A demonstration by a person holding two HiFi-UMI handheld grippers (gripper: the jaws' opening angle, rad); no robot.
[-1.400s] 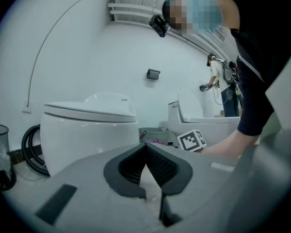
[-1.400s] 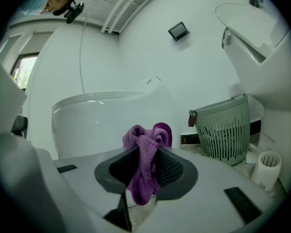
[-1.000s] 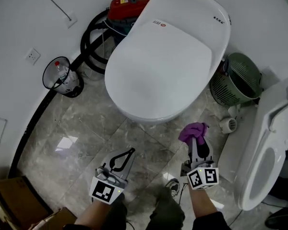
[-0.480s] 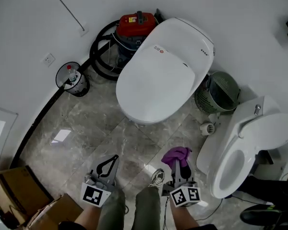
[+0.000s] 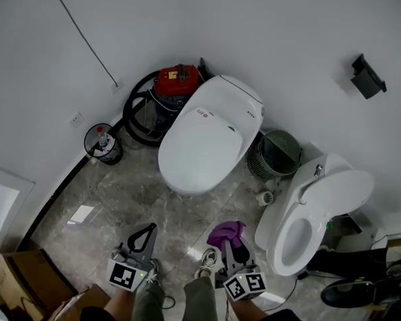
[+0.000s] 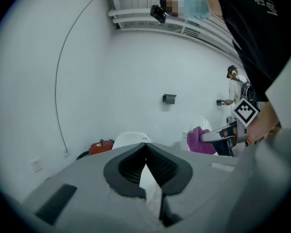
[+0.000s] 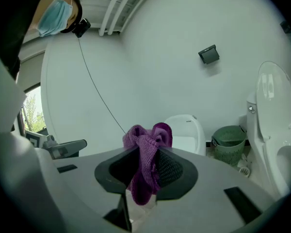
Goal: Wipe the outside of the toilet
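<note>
A purple cloth (image 7: 146, 154) is clamped between the jaws of the right gripper (image 5: 232, 241). The jaws of the left gripper (image 5: 147, 231) are pressed together, with nothing between them. Both are held over the marble floor (image 5: 120, 192), well apart from the closed white toilet (image 5: 204, 139), which is seen between a red vacuum cleaner (image 5: 177, 81) and a green basket (image 5: 277, 154).

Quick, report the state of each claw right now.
Left claw: closed, nothing between its jaws.
Right claw: closed on the purple cloth.
</note>
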